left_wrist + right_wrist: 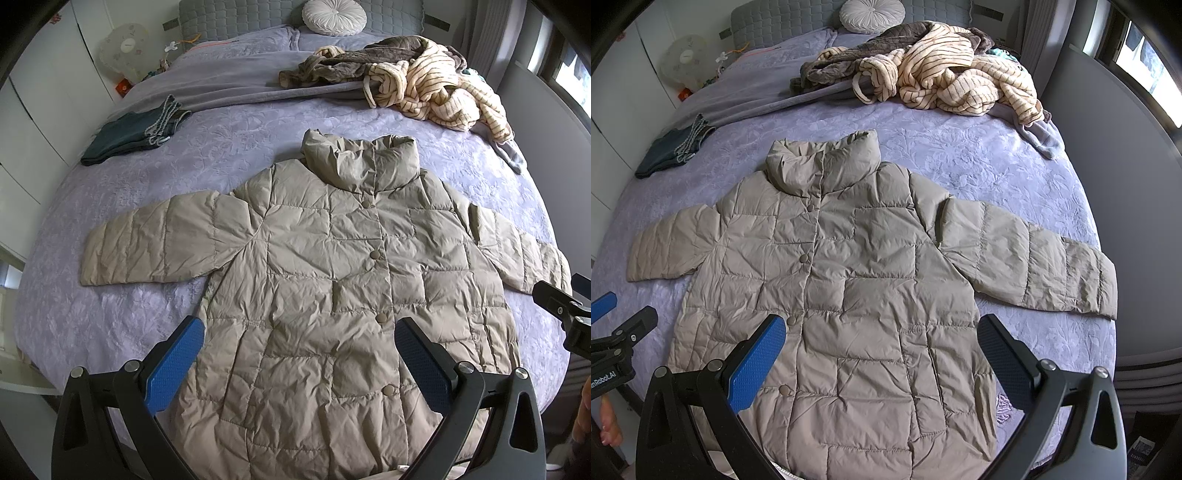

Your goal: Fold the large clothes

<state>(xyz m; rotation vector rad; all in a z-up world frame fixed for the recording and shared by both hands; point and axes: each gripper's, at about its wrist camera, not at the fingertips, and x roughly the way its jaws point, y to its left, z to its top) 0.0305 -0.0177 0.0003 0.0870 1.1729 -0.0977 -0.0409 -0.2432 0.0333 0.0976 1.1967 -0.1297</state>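
A beige quilted puffer jacket (pixel 325 266) (pixel 849 277) lies flat and buttoned on the lilac bedspread (pixel 122 306) (pixel 990 162), collar toward the headboard, both sleeves spread sideways. My left gripper (pixel 299 328) hovers open above the jacket's lower left half, nothing between its blue pads (pixel 177 365). My right gripper (pixel 882 325) hangs open above the lower right half, also holding nothing. In the right wrist view the left gripper's frame (pixel 624 339) shows at the left edge. In the left wrist view the right gripper's frame (pixel 565 310) shows at the right edge.
A heap of striped cream and brown clothes (pixel 417 81) (pixel 942 74) lies near the headboard on the right. Folded dark jeans (pixel 136 129) (pixel 672 147) rest at the bed's left side. A round white cushion (pixel 334 16) leans on the headboard. A fan (pixel 123 46) stands left of the bed.
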